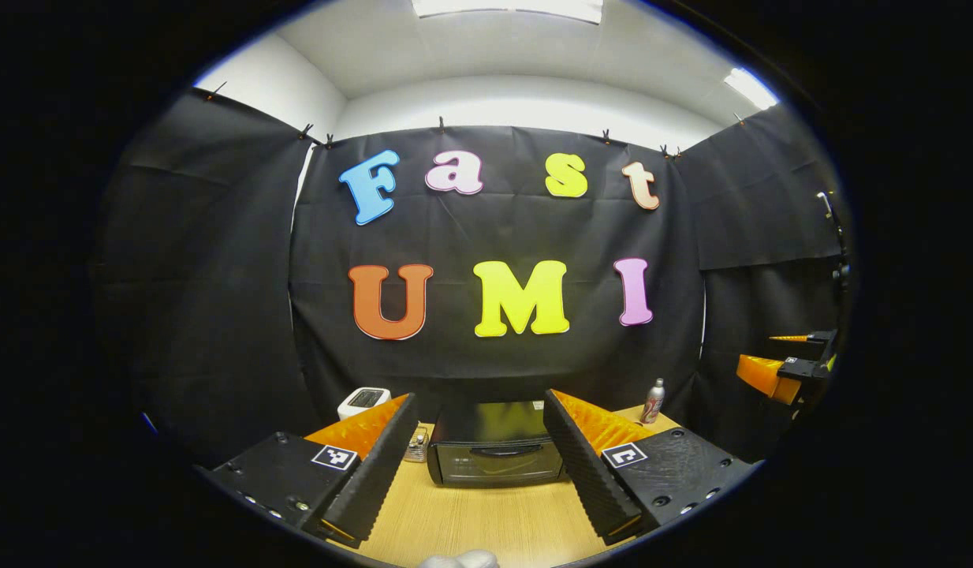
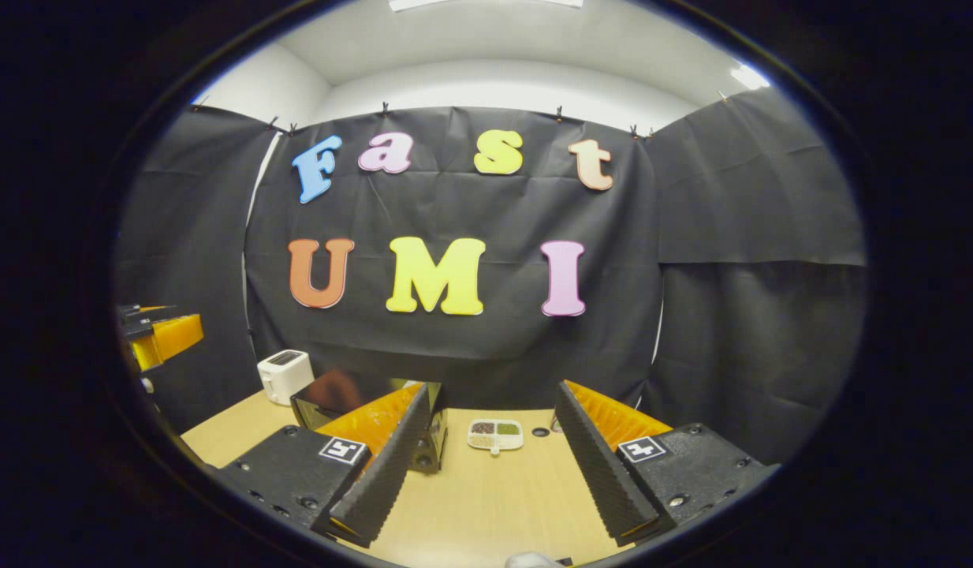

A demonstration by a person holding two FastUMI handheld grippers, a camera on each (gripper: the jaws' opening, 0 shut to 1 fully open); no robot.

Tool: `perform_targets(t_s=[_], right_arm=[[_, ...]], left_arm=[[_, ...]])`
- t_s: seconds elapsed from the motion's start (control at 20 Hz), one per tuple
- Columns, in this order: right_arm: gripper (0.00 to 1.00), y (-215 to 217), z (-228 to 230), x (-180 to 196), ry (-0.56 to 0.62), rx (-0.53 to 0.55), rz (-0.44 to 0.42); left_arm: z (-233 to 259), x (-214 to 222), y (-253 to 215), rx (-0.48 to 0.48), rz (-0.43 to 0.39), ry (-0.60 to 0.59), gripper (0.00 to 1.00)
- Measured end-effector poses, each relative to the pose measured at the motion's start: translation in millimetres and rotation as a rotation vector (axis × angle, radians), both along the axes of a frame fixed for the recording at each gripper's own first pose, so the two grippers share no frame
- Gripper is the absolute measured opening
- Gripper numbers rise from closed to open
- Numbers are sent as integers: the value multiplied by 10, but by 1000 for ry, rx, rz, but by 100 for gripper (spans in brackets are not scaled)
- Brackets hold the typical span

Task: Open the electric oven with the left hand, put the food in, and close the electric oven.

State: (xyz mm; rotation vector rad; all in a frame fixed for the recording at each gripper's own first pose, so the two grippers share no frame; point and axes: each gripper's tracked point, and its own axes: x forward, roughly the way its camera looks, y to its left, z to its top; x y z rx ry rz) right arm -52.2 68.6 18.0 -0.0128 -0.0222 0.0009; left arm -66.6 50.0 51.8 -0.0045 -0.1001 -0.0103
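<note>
Black and boxy, the electric oven [image 1: 494, 442] sits on the wooden table [image 1: 486, 521] against the booth wall, its glass door closed and a curved handle [image 1: 505, 450] running across the door's top edge. That handle looks like the place to take hold: rigid, narrow enough to pinch, and likely to swing the hinged door downward with a steady pull; the oven itself seems heavy enough to stay put. Directly in front of the oven, the left gripper [image 1: 479, 465] hovers with fingers spread wide, holding nothing. To the oven's right lies a white divided dish [image 2: 495, 433] of food, light and probably slippery, with the right gripper [image 2: 486, 473] spread and empty before it. A white toaster [image 2: 283, 375] stands left of the oven, a small can [image 1: 653, 401] to its right.
</note>
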Motion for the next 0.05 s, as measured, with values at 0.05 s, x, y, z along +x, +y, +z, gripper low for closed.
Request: perform_targets(t_s=[0.05], right_arm=[[96,-7,-8,1,-1,0,-2]], left_arm=[[12,-15,-2,0,-3,-3,96]])
